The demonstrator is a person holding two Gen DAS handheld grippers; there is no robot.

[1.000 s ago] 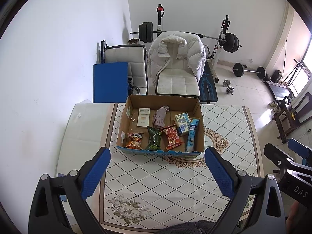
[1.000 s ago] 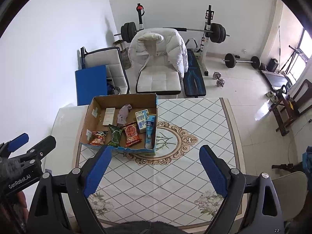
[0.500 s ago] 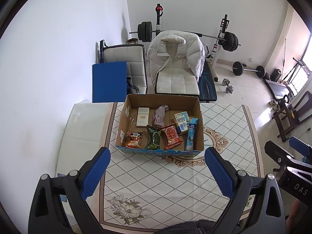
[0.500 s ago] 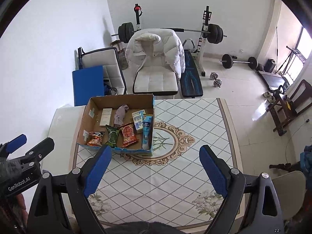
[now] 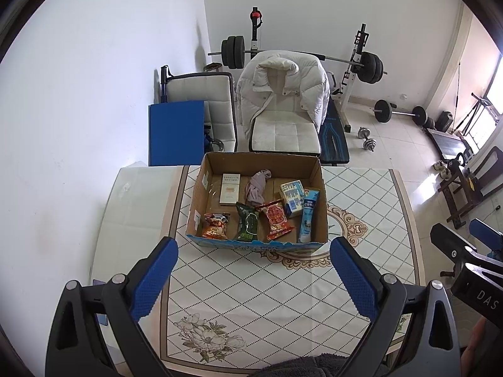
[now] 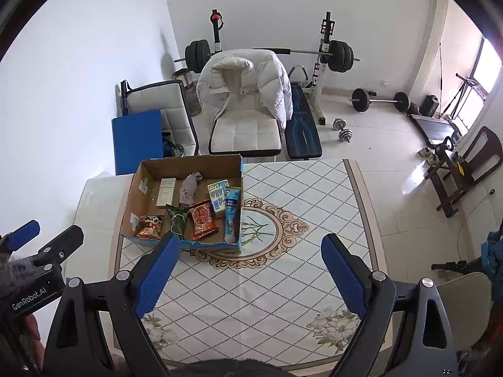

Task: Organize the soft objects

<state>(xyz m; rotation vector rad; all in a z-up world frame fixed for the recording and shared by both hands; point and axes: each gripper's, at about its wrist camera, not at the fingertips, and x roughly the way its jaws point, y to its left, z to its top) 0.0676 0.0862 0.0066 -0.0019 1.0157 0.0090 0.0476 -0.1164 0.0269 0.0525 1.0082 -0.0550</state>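
Note:
An open cardboard box (image 5: 319, 169) stands on the patterned table (image 5: 251, 289); it also shows in the right wrist view (image 6: 185, 161). Inside lie a crumpled pinkish cloth (image 5: 257, 187), an orange snack bag (image 5: 215, 226), a green snack bag (image 5: 248, 223), a red snack bag (image 5: 276, 220), a blue-white carton (image 5: 292, 198), a tube (image 5: 308, 215) and a flat pale box (image 5: 230, 188). My left gripper (image 5: 253, 275) is open and empty, held high above the table before the box. My right gripper (image 6: 250, 270) is open and empty, to the right of the box.
A chair with a white puffy jacket (image 5: 283, 88) stands behind the table. A second white chair (image 5: 201, 94) and a blue panel (image 5: 176, 132) stand at the back left. A barbell rack (image 5: 358, 62) and dumbbells (image 5: 366, 139) are on the floor beyond.
Both views have drifted slightly, so the box sits a little further away and to the left. Both grippers stay open and empty.

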